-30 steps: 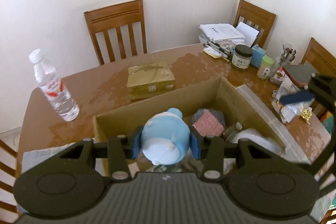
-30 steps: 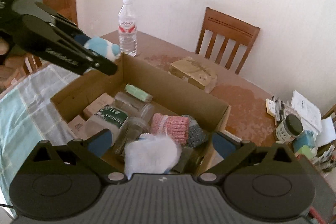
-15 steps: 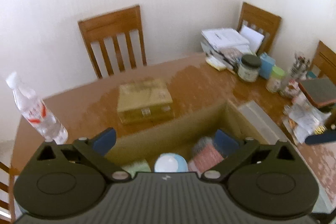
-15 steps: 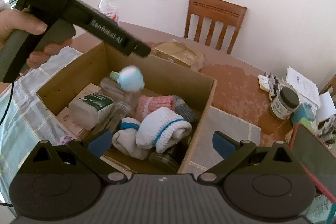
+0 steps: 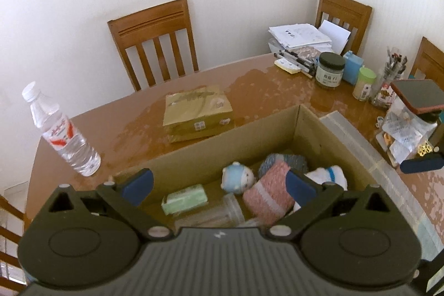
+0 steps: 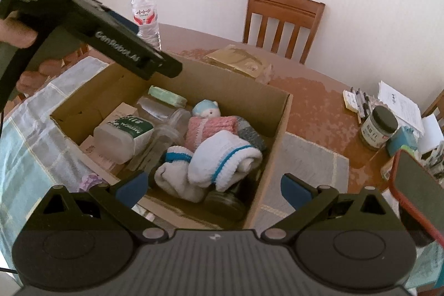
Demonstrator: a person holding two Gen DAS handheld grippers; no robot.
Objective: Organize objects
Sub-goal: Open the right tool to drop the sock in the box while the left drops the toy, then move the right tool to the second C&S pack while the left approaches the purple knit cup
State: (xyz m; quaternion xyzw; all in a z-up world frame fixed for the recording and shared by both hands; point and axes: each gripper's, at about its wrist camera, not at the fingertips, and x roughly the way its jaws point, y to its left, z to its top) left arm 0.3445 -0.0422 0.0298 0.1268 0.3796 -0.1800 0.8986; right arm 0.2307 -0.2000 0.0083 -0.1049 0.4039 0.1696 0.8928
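Both grippers, left (image 5: 219, 186) & right (image 6: 212, 186), spread wide, empty; blue toy (image 5: 238, 179) in box (image 5: 327, 129) below left fingertips.

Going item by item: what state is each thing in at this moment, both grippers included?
left gripper: open, empty, above the box.
right gripper: open, empty.
cardboard box: open-topped, holding items.
blue plush toy: lying in the box against the pink knit cloth.
white socks: rolled, lying in the box.
water bottle: upright, capped, on the table.
dark-lidded jar: upright, lid on.
taped parcel: closed, flat on the table.
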